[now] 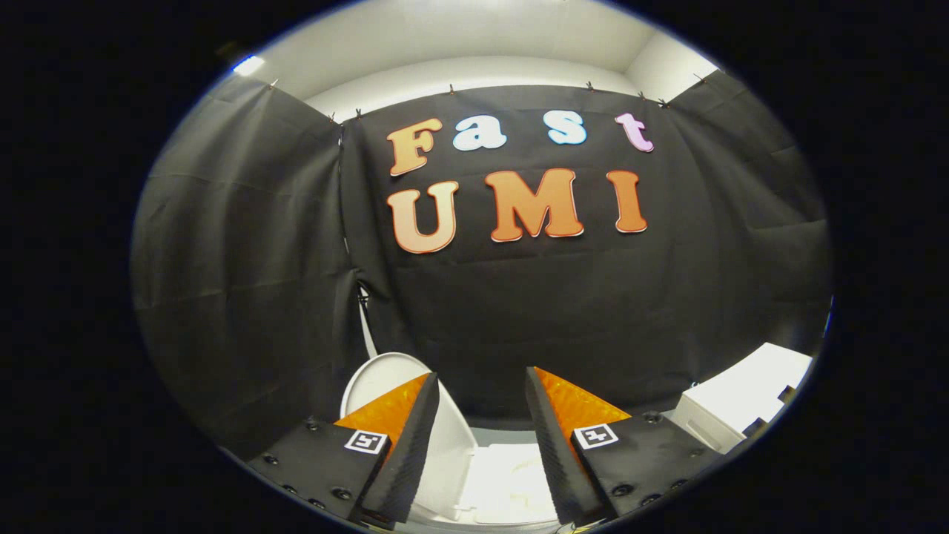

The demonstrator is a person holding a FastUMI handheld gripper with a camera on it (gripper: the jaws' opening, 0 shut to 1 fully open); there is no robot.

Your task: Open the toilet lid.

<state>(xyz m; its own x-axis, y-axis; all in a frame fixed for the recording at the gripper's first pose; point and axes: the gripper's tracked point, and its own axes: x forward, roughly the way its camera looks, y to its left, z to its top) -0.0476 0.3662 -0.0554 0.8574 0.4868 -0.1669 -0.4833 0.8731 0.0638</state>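
A white toilet sits low ahead of my gripper (482, 382). Its lid (382, 378) stands raised and tilted, rising behind my left finger against the black cloth wall. The white seat and bowl area (504, 482) lies between and below my two fingers. My gripper is open, its fingers wide apart with nothing held between them. The lid's lower part is hidden by the left finger.
A white boxy object (741, 404), perhaps a tank or cabinet, stands to the right beyond my right finger. Black cloth walls (519, 297) close the booth on the left, back and right. A white ceiling (460, 44) runs above them.
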